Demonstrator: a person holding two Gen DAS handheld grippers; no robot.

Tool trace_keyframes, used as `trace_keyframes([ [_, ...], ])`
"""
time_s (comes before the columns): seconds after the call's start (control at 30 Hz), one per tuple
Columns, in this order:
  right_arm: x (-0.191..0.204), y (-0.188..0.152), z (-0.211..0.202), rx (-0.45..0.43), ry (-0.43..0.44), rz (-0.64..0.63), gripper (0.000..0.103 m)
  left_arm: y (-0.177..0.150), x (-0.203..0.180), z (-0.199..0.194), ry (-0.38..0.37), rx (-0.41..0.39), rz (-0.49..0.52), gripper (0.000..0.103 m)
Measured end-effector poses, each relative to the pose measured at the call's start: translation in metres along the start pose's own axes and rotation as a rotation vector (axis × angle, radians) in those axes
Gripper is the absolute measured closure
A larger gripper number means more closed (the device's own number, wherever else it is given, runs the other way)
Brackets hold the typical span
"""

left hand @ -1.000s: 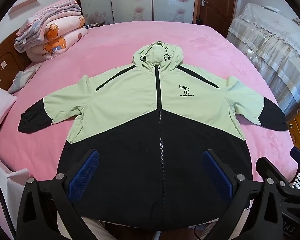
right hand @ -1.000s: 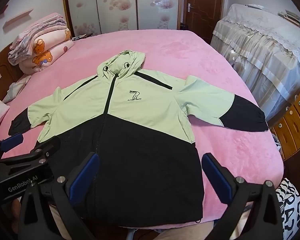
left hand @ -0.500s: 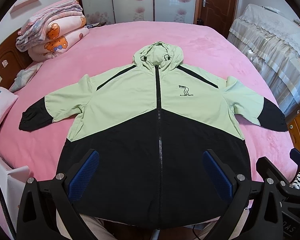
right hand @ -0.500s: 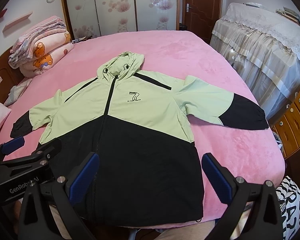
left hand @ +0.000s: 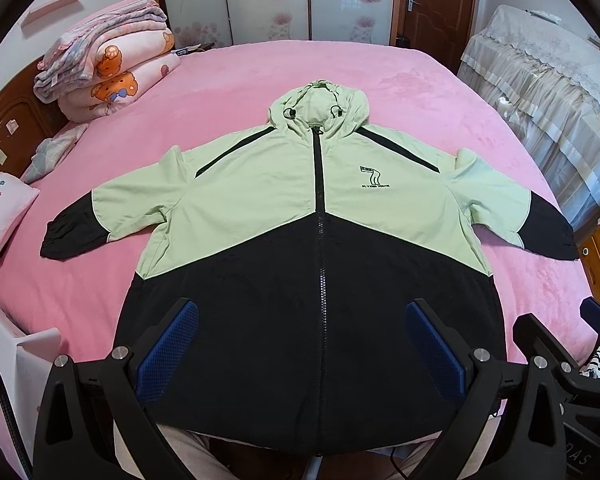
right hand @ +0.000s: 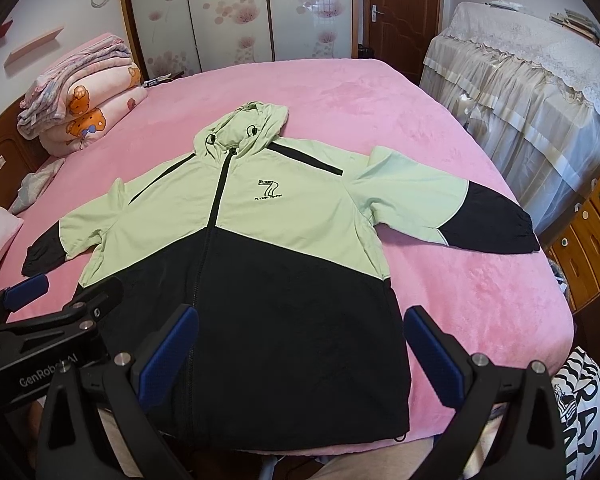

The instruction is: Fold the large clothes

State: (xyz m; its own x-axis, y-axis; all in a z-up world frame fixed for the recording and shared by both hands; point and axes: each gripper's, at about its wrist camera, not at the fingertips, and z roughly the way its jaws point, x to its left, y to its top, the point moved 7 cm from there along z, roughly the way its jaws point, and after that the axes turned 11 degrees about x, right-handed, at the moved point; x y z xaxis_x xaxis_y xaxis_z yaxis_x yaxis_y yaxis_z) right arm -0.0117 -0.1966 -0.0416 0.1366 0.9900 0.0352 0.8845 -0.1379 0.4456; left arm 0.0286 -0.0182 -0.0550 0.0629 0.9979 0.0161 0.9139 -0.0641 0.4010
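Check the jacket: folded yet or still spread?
Spread. The jacket lies flat, front up, zipped, on the pink bed; both sleeves out sideways, hood laid flat, no fold started.

jacket (left hand: 320, 240): 1 | bed (left hand: 240, 76): 1 | folded quilts (left hand: 112, 76): 1 stack | pillow (left hand: 0, 216): 1

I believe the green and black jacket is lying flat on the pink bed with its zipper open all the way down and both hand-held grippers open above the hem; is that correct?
Not quite: the zipper is closed all the way up to the collar, as the left wrist view shows. The rest holds: the jacket lies flat on the pink bed, and the left hand-held gripper and right hand-held gripper are both open above the hem.
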Motion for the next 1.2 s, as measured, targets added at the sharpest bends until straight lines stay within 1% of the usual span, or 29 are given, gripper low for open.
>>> trace_keyframes([
  [0.47, 0.0019, -0.0025, 0.0037, 0.004, 0.007, 0.002, 0.000, -0.0011, 0.0008, 0.0034, 0.002, 0.016, -0.007, 0.001],
  [1.0, 0.0029, -0.0050, 0.0073, 0.004, 0.020, 0.012, 0.000, -0.0014, -0.0005, 0.0033, 0.012, 0.009, 0.002, 0.001],
  [1.2, 0.0021, -0.0052, 0.0078, 0.002, 0.026, 0.017, 0.000, -0.0024, -0.0025, 0.0032, 0.004, 0.009, 0.002, 0.001],
])
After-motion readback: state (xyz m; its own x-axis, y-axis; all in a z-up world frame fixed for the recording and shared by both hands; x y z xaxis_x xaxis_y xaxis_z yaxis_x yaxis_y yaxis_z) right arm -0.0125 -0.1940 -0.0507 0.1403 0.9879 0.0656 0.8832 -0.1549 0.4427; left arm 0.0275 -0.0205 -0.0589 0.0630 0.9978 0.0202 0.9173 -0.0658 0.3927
